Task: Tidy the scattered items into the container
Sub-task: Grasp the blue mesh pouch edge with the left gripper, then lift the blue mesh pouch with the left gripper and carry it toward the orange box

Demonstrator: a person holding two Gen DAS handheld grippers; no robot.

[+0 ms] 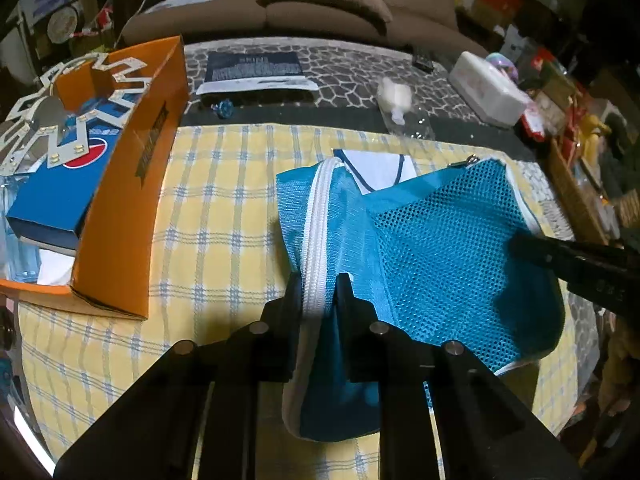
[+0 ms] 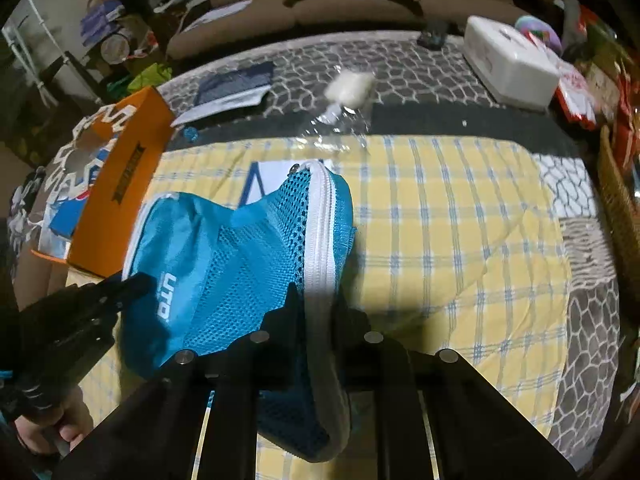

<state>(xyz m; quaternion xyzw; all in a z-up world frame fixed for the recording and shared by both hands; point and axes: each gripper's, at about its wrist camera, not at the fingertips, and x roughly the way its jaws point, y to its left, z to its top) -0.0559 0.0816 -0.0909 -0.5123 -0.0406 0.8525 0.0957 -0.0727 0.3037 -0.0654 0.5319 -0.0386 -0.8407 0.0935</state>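
A blue mesh zip pouch [image 1: 432,240] with a white zipper lies on the yellow checked cloth [image 1: 216,216]; it also shows in the right wrist view [image 2: 224,256]. My left gripper [image 1: 318,292] is shut on the pouch's left zipper edge. My right gripper [image 2: 318,300] is shut on the opposite zipper edge. The two hold the pouch lifted and spread. A white card with a dark blue border [image 1: 376,170] lies behind the pouch, partly hidden. The right gripper's fingers [image 1: 568,256] show in the left wrist view.
An orange cardboard box [image 1: 132,184] with a Pepsi pack inside stands at the left. A dark booklet [image 1: 256,70], a clear bag with a white lump [image 1: 396,100] and a white tissue box [image 1: 488,88] lie at the back. Clutter lines the right edge.
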